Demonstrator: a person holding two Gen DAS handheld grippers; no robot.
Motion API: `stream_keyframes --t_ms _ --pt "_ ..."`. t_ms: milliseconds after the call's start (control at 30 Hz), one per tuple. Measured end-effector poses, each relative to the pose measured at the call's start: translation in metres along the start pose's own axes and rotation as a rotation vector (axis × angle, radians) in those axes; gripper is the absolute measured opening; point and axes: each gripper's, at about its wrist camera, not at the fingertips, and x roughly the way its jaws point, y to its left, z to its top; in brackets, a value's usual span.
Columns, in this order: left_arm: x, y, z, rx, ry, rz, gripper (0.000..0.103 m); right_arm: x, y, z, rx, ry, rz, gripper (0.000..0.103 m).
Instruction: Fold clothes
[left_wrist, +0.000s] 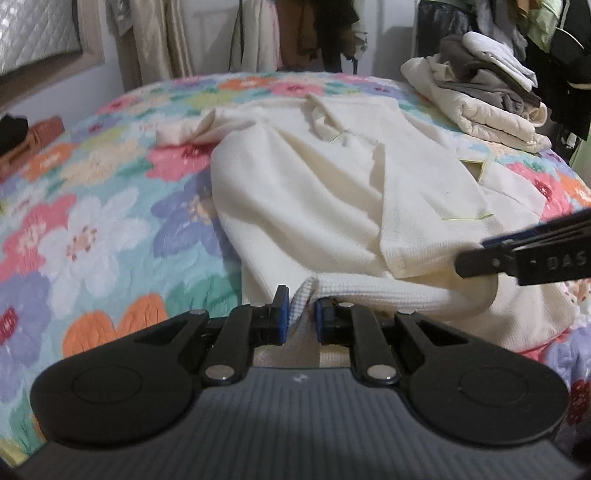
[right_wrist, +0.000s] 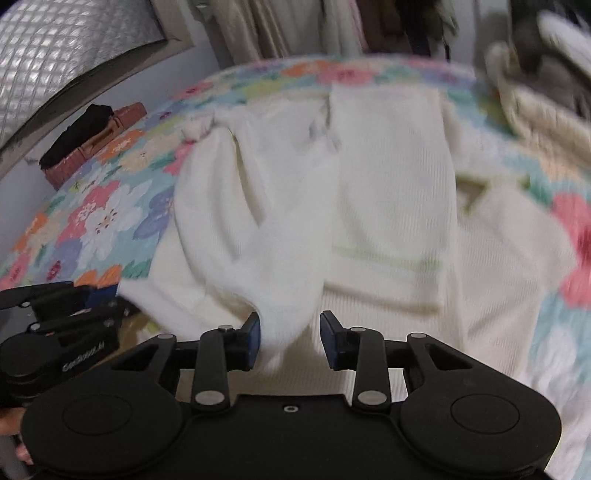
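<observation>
Two grippers work one cream garment (left_wrist: 332, 192) spread across the flowered bedspread (left_wrist: 96, 229). My left gripper (left_wrist: 300, 314), at the garment's near edge, has its blue pads (left_wrist: 282, 314) closed on a fold of the waffle-knit hem, which stands up pinched between them. My right gripper (right_wrist: 290, 339) shows its fingers apart; a white flap of the same garment hangs in the gap, and I cannot tell whether either pad touches it, since that view is blurred. In the left wrist view the right gripper enters from the right edge, over the garment's lower right part. The garment lies crumpled, collar toward the far side of the bed, one sleeve reaching left. A stack of folded clothes (left_wrist: 480, 96) sits at the far right corner of the bed, apart from the garment.
</observation>
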Motion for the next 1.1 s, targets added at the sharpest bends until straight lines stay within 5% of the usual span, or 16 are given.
stream_keyframes --t_ms 167,233,333,367,633,867,1100 --pt "0.003 0.011 0.001 -0.07 0.025 -0.028 0.014 0.012 0.037 0.009 -0.36 -0.035 -0.085 0.039" --pt "0.001 0.015 0.0 -0.082 0.014 -0.002 0.014 0.023 0.04 0.01 -0.397 0.001 -0.083 0.038" --pt "0.0 0.019 0.001 -0.082 -0.005 0.016 0.014 0.042 0.045 0.011 -0.39 0.033 -0.111 0.019" --pt "0.0 0.02 0.002 -0.087 -0.01 0.018 0.014 0.042 0.047 0.01 -0.383 0.024 -0.109 0.005" --pt "-0.043 0.009 0.005 -0.066 -0.113 -0.093 0.011 -0.064 0.013 0.012 -0.12 -0.232 -0.245 0.002" --pt "-0.034 -0.013 0.002 0.006 -0.073 -0.12 0.011 -0.069 -0.04 -0.018 0.168 -0.142 -0.179 0.002" --pt "-0.032 -0.007 0.002 -0.046 -0.021 -0.18 0.011 -0.077 -0.039 -0.009 0.149 -0.168 -0.217 0.002"
